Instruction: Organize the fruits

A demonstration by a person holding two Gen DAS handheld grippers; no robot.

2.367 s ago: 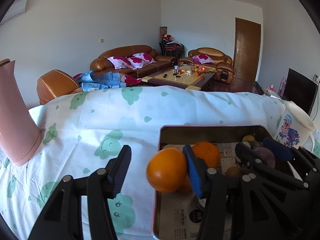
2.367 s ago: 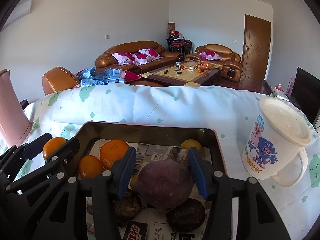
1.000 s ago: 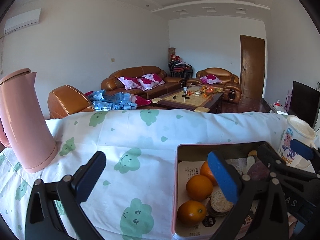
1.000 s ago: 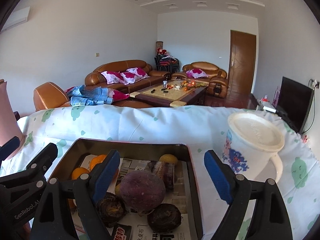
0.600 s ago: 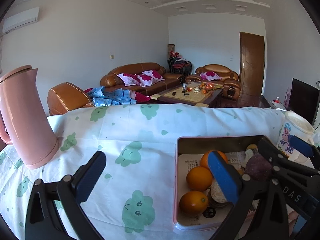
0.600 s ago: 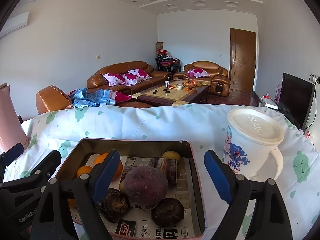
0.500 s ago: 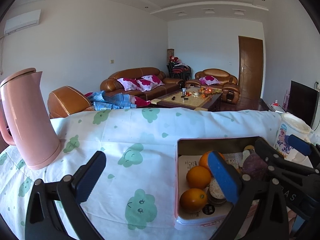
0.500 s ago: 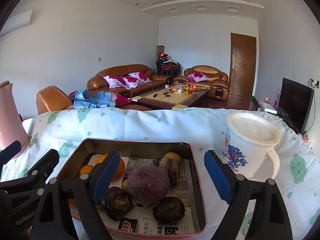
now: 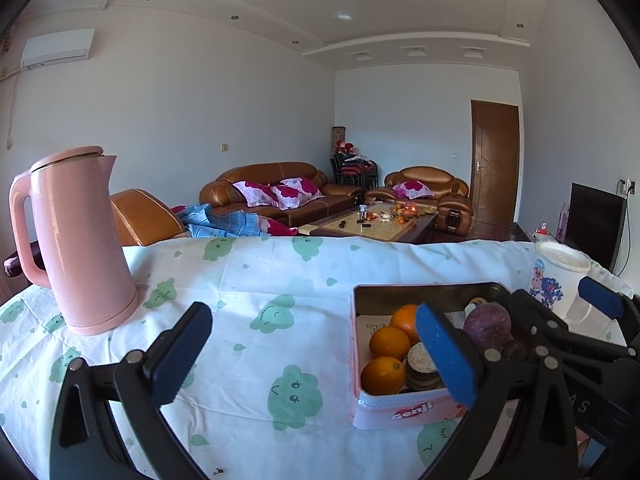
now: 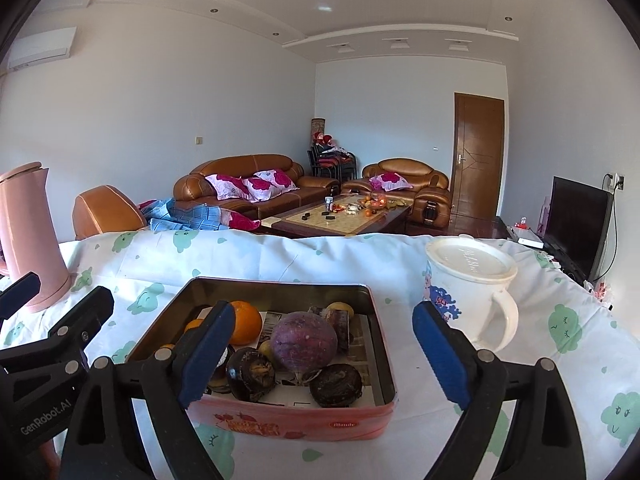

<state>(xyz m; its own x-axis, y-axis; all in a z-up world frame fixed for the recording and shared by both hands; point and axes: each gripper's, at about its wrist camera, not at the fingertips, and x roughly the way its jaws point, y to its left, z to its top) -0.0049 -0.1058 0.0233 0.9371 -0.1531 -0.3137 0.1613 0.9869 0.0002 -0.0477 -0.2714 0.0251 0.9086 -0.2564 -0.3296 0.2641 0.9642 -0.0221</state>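
Between and just beyond the right tongs [image 10: 322,356], whose jaws are standing wide apart and gripping nothing, the tin [image 10: 288,418] is sitting on the cloth [image 10: 340,258], holding the fruit: a purple fruit [image 10: 304,340] in the middle, two dark ones [image 10: 335,385] in front of it, an orange [image 10: 246,322] half hidden behind the left pad [image 10: 206,360], and a yellowish piece [image 10: 340,309] at the back that is hard to make out. Right of these tongs a lidded mug [image 10: 470,292] is standing. The left tongs [image 9: 312,358] are also gaping empty over bare cloth, the tin [image 9: 396,412] lying behind their right pad [image 9: 446,354], which is covering part of three oranges [image 9: 389,342] and some round flat things too unclear to name. Far left of them a kettle [image 9: 82,240] is standing upright.
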